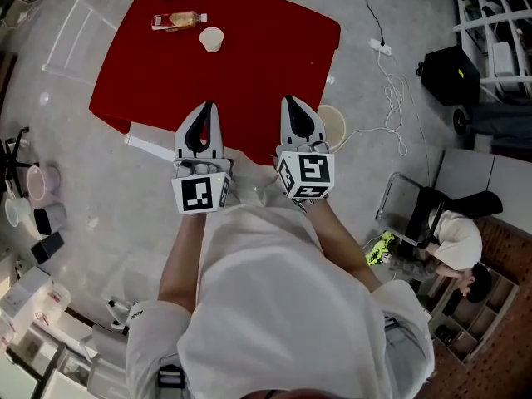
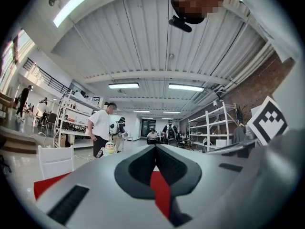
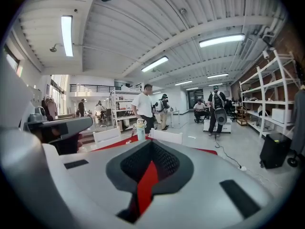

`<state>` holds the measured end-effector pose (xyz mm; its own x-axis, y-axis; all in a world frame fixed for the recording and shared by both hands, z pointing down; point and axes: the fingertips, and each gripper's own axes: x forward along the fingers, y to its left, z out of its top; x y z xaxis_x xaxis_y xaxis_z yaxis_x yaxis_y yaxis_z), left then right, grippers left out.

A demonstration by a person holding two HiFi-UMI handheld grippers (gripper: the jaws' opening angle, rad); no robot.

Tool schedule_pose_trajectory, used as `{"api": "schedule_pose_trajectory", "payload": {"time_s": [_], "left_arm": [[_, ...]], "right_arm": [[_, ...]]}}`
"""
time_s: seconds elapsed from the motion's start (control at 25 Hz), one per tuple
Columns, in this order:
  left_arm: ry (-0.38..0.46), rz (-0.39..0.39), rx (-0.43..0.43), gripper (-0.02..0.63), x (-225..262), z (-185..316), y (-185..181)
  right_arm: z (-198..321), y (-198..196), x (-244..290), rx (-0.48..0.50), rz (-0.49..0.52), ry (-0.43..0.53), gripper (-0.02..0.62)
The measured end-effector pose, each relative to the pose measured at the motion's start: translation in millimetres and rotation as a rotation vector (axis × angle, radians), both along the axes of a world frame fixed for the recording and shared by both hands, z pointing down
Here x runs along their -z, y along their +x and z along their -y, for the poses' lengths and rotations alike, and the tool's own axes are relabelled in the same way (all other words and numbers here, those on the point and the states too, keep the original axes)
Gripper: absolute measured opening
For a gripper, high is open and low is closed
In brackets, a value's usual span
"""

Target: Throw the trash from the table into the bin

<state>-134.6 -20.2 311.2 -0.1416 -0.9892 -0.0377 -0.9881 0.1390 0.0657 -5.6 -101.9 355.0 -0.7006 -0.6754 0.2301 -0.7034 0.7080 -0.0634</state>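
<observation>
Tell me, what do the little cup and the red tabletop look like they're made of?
The cup looks like paper or thin plastic: pale cream, dull, with a thin rim. It is too small to say which. The tabletop seems to be covered in cloth or a matte sheet, since it is an even flat red with no shine. What lies beneath is hidden.

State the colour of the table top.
Red; the table shows best in the head view.

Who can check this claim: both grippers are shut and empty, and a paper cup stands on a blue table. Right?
Wrong: the table is red, not blue, as the head view shows. The rest holds: the left gripper and the right gripper are shut and empty, and the paper cup stands on the table.
</observation>
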Motion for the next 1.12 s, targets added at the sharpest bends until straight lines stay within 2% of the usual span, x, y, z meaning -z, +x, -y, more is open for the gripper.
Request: {"api": "schedule_pose_trajectory", "payload": {"time_s": [0.2, 0.4, 0.52, 0.8, 0.84, 0.92, 1.0, 1.12], "left_arm": [[-0.002, 0.004, 0.002, 0.003, 2, -21, -68], [-0.002, -0.009, 0.016, 0.003, -1, -39, -110], [-0.010, -0.024, 0.018, 0.003, -7, -42, -126], [-0.016, -0.039, 0.003, 0.003, -9, -31, -135], [-0.018, -0.040, 0.003, 0.003, -12, -28, -137], [-0.027, -0.041, 0.008, 0.003, -16, -23, -143], [-0.037, -0.043, 0.015, 0.003, -20, -17, -148], [-0.049, -0.048, 0.020, 0.003, -23, -2, -154]], "right_arm": [[-20, -72, 0, 0.011, 0.002, -0.013, 0.008], [-33, -116, -5, 0.015, -0.016, -0.019, 0.008], [-35, -136, -11, 0.023, -0.040, -0.026, 0.009], [-16, -166, -31, 0.043, -0.063, -0.054, 0.015], [-11, -171, -36, 0.047, -0.056, -0.067, 0.058], [-2, -180, -48, 0.053, -0.047, -0.104, 0.212], [9, -187, -62, 0.048, -0.061, -0.139, 0.254], [28, -195, -83, 0.043, -0.100, -0.180, 0.283]]}}
